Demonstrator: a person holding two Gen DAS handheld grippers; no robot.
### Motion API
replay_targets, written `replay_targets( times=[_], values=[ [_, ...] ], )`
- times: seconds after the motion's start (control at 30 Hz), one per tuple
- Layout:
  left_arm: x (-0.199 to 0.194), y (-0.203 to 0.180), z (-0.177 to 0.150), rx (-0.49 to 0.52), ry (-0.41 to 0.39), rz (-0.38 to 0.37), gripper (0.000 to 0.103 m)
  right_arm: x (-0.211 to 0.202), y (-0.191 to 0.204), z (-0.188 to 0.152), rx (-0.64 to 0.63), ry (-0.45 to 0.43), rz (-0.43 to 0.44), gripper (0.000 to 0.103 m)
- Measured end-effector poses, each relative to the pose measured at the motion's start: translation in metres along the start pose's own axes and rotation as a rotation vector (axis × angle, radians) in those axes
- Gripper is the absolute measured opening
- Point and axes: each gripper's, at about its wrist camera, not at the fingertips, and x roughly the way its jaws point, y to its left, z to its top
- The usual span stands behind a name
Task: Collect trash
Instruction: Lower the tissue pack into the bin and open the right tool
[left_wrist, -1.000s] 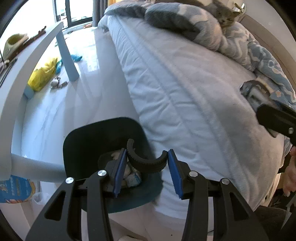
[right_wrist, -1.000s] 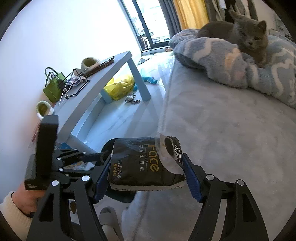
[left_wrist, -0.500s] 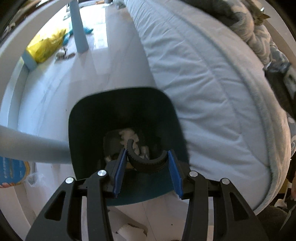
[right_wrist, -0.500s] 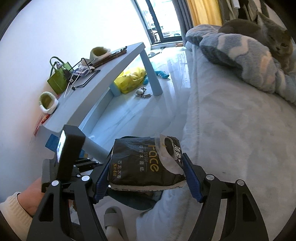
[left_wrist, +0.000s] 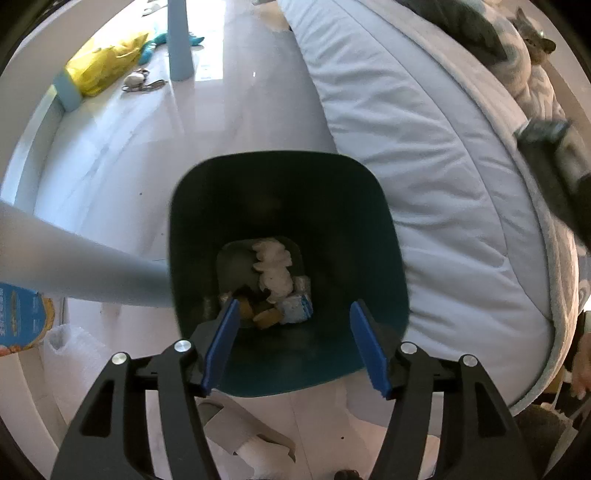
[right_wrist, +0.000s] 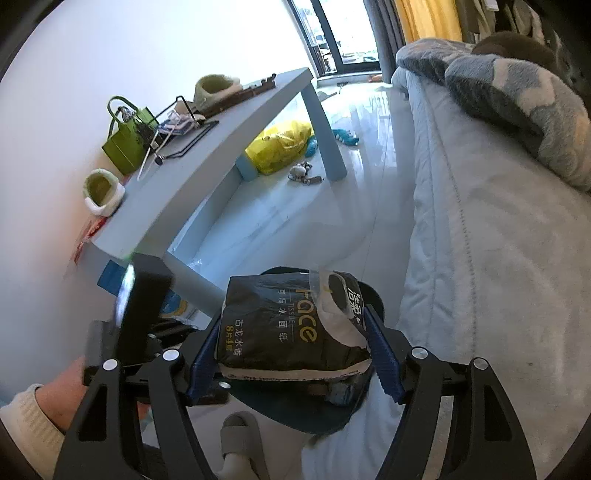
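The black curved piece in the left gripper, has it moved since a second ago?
Yes. It has left the opening left gripper, whose pads hold nothing above the trash bin; where it went cannot be made out.

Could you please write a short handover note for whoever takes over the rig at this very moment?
Left gripper: jaws opening, nothing between them, directly above the dark teal plastic waste bin.
Right gripper: shut on the black plastic tissue pack with a torn white flap, held over the bin beside the pale grey bed.
Bin: on the white floor beside the bed; holds crumpled white tissue and small scraps.
Done: some trash already binned.
Left: release the tissue pack into the bin, then probably the white paper on the floor near the bin.
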Motion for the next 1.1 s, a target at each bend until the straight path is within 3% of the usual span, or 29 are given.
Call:
replay_targets(
  times=[0.27, 0.6, 0.83, 0.93, 1.1],
  values=[
    [-0.047, 0.011, 0.001, 0.05, -0.151, 0.016, 0.064, 0.031, -0.001, -0.003, 0.019, 0.052, -0.003, 0.072],
    [-0.114, 0.02, -0.001, 0.024, -0.332, 0.035, 0.052, 0.072, 0.009, -0.009, -0.006, 0.115, -0.03, 0.073],
    [-0.14, 0.024, -0.001, -0.016, -0.4, 0.009, 0.046, 0.11, 0.015, -0.02, -0.025, 0.187, -0.051, 0.073],
    [-0.142, 0.019, -0.002, -0.038, -0.402, -0.034, 0.045, 0.127, 0.015, -0.026, -0.021, 0.219, -0.051, 0.073],
    [-0.148, 0.011, -0.008, -0.014, -0.405, -0.042, 0.045, 0.152, 0.021, -0.036, -0.037, 0.272, -0.07, 0.073]
  ],
)
